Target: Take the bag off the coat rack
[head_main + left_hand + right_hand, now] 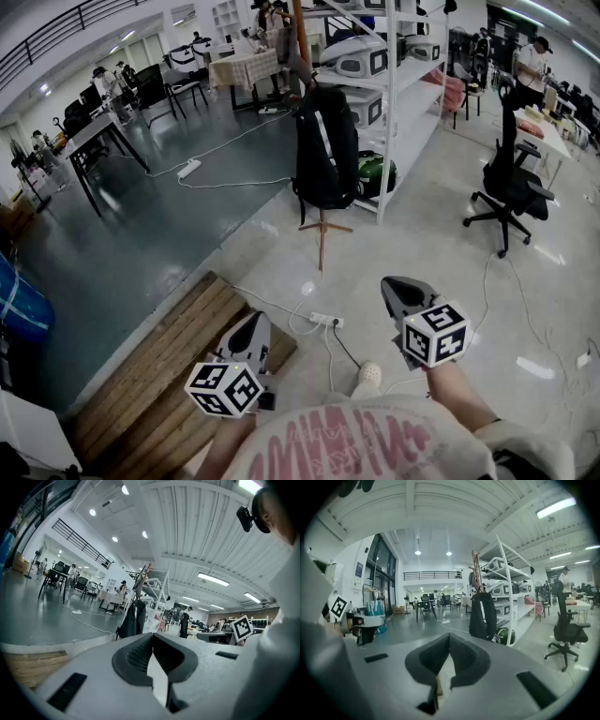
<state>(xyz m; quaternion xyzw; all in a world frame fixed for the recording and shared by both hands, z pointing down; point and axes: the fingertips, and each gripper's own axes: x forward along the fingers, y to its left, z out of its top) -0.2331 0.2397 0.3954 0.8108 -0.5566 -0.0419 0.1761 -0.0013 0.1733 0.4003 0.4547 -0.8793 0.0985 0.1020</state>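
A black backpack [325,145] hangs on a wooden coat rack [322,232] that stands on the floor beside a shelf unit, some way ahead of me. It also shows as the dark bag [132,619] in the left gripper view and as the bag [482,616] in the right gripper view. My left gripper [253,323] is low at the left, shut and empty. My right gripper [396,286] is a little further forward at the right, also shut with nothing in it. Both point toward the rack and are far short of the bag.
A white shelf unit [405,89] with boxes stands right behind the rack. An office chair [511,192] is at the right. A power strip [325,320] and cables lie on the floor ahead. A wooden platform [173,370] lies at my left, with tables [94,141] beyond.
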